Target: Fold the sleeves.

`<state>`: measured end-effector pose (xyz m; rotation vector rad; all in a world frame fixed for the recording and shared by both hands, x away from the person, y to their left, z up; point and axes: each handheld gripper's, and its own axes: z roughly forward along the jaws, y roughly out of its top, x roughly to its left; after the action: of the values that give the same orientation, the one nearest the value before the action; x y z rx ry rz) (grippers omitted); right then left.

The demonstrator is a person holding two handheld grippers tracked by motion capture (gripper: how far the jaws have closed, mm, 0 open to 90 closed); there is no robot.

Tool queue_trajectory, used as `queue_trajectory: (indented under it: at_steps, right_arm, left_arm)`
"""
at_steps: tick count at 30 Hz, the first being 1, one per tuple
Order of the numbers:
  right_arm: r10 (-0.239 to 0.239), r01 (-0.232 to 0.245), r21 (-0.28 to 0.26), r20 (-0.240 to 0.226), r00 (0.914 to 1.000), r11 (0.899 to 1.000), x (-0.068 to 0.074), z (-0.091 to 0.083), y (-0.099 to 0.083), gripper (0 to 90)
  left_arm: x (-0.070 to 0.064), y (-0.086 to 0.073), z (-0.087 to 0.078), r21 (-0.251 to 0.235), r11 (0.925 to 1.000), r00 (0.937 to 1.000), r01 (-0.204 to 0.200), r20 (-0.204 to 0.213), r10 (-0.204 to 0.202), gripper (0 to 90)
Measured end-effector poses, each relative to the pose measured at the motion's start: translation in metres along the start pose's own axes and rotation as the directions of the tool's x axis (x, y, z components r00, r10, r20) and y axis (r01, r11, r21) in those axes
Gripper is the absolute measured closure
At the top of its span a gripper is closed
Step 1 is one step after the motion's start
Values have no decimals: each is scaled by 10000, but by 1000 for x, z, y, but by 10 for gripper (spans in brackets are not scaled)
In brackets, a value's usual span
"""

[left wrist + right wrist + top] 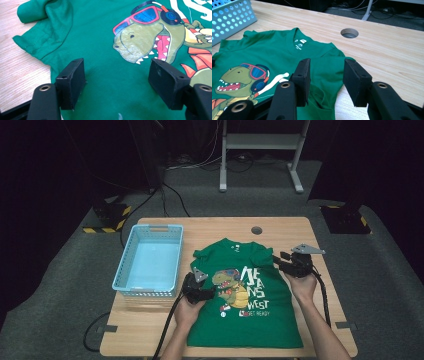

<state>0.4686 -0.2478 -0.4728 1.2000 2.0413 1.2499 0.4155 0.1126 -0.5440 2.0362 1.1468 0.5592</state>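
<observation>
The green T-shirt (240, 295) lies flat at the table's (325, 320) centre, collar toward 12 o'clock, with a light-blue basket (150, 260) just beside it at 9 o'clock and a round cable hole (256, 230) at 12 o'clock — nothing blocks you. Your left gripper (115, 80) rests released on the cloth beside the sunglassed dinosaur print (147, 37); your right gripper (325, 80) stands spread over the folded-in right sleeve (322, 95), grasping nothing. The chest print reads "WEST" and "GET READY" — the top word and collar label (300, 43) are too small to read.

Dark room — grey carpet (385, 270), wooden table (295, 227).
</observation>
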Motion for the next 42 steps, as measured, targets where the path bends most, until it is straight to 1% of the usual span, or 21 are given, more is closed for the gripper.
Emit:
queue_trajectory:
  at_steps: [12, 20, 31, 34, 42]
  right_arm:
    - [145, -143, -349, 32, 9999, 9993, -5, -15, -3, 580]
    - [147, -142, -546, 94, 9998, 9984, -7, -25, -7, 583]
    - [209, -199, -642, 153, 9997, 9977, -10, -36, -15, 584]
    - [298, -287, -661, 166, 9994, 9974, -11, -39, -19, 584]
    - [375, -362, -638, 194, 9991, 9973, -13, -43, -26, 583]
  left_arm:
    - [0, 0, 0, -2, 10000, 10000, 1, -1, -1, 292]
    - [0, 0, 0, -3, 10000, 10000, 4, -1, -4, 293]
    - [0, 0, 0, -1, 10000, 10000, 2, 0, -2, 292]
    - [0, 0, 0, -1, 10000, 10000, 0, 0, 0, 292]
    - [0, 0, 0, -2, 10000, 10000, 1, -1, -1, 293]
